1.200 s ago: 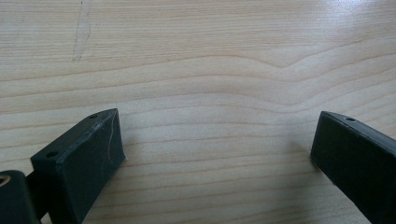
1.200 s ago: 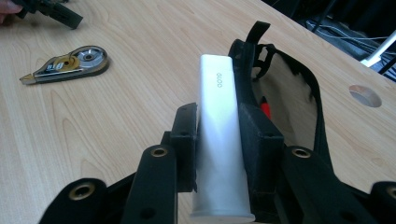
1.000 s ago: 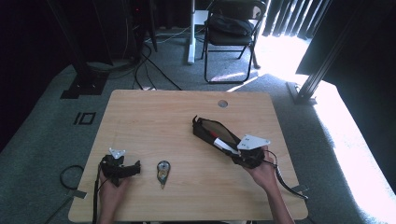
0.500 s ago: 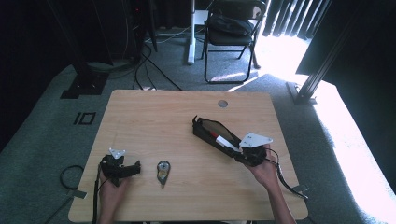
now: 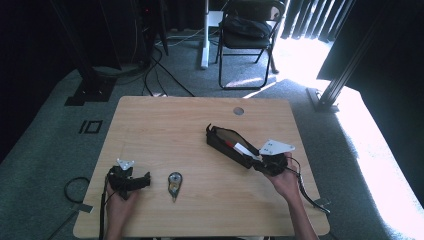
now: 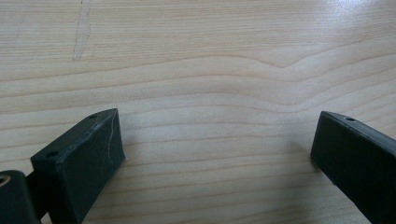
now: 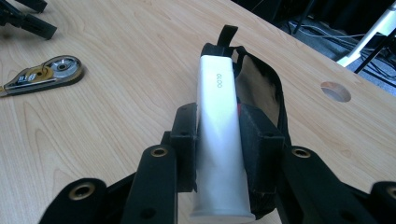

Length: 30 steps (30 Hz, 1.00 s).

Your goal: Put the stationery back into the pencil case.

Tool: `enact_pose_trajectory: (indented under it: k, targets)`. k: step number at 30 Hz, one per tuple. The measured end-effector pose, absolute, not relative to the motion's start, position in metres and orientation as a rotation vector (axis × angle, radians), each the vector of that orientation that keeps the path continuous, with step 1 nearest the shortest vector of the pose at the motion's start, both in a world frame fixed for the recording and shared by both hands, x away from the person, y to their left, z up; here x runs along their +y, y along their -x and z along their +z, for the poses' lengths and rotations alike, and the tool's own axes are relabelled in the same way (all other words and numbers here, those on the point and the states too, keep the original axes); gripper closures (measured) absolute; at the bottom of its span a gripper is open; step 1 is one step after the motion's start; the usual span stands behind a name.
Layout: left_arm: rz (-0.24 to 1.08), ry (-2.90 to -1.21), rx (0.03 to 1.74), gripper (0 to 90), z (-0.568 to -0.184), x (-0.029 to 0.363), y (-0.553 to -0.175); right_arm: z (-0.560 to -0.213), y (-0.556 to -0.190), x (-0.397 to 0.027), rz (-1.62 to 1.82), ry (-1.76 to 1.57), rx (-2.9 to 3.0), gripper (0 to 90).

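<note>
The right gripper (image 7: pixel 218 140) is clamped on a white glue tube (image 7: pixel 219 135) whose far end sits in the open black pencil case (image 5: pixel 231 145) at the table's (image 5: pixel 165 125) right-centre. To seat it well, the tube should slide straight along the case's length, staying clear of the rim. The right gripper view reveals the tube's printed lettering. The left gripper (image 6: pixel 215 154) rests wide open and empty near the correction tape dispenser (image 5: pixel 174 183).

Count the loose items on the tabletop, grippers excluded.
3: a correction tape dispenser lying near the left gripper; a black pouch right of centre; a white tube in the right gripper, poking into it. More may be hidden inside.
</note>
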State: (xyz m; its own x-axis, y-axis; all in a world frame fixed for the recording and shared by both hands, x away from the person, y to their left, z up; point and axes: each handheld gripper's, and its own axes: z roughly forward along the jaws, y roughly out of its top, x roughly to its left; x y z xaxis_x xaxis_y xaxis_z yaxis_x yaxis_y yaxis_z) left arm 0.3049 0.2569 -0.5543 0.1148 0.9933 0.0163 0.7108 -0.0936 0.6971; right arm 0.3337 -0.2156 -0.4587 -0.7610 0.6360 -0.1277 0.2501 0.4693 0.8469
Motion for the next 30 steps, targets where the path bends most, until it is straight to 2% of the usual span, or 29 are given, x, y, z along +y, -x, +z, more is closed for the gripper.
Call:
enact_pose_trajectory:
  k: [30]
  targets:
    - [0.687,-1.864,1.649,2.5,-0.554,0.257,-0.305,-0.462,-0.352,-0.221,1.187,-0.796,2.284,68.2]
